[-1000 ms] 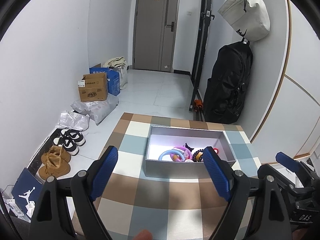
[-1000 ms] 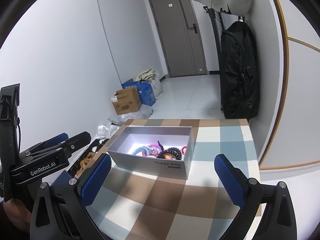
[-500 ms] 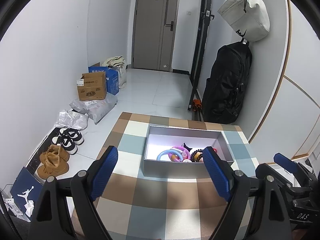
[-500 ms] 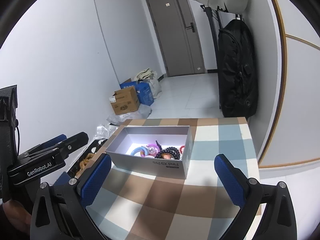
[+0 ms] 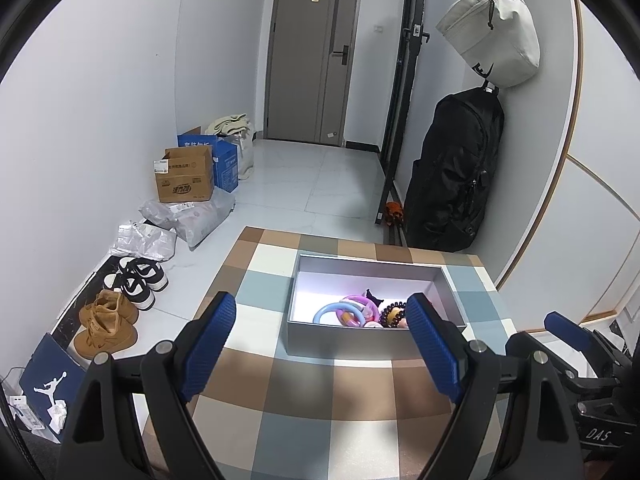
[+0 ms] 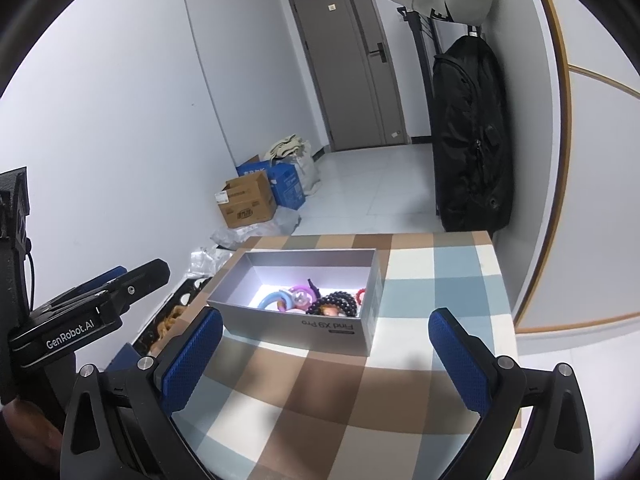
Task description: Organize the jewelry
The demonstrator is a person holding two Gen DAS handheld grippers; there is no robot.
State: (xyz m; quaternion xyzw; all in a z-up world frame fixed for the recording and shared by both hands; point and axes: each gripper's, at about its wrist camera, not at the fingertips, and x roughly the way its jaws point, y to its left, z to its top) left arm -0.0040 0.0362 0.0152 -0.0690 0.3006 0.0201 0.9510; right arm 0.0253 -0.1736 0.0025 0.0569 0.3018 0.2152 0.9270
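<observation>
jewelry box [image 5: 372,342] ahead, left tool [image 5: 322,336] empty

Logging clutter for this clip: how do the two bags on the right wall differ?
The pale sling bag hangs high on the rack, small and slouched sideways. The black backpack below it is far larger, upright, and reaches down to the floor. One is off-white, the other black. Both hang against the same wall behind the checked table.

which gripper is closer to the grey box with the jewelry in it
Hard to call; the left looks slightly nearer. The left gripper sits just short of the grey box; the right gripper hangs back off its near right corner. Both are open.
</observation>
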